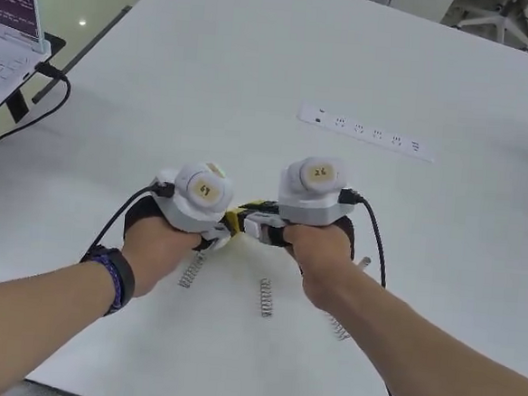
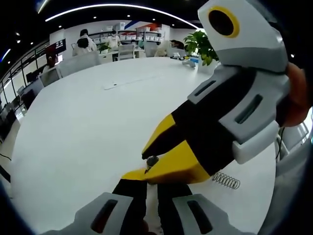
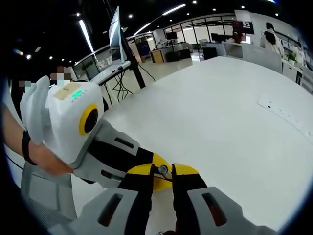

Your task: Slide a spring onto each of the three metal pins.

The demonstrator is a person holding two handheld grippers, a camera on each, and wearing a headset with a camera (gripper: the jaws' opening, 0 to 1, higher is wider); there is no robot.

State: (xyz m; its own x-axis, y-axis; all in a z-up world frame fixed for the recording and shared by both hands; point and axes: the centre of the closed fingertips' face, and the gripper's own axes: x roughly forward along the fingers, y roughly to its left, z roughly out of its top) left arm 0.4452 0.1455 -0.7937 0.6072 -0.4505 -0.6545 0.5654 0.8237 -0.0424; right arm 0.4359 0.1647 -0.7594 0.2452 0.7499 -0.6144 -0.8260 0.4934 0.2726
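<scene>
No legible text or numbers.

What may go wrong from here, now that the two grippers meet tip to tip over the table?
1. The metal pin sits at the very tip of the right gripper. A nudge from the left gripper, which is close against that tip, might knock it loose.
2. The springs lie on the table just below both grippers, so a downward move may sweep one away.
</scene>
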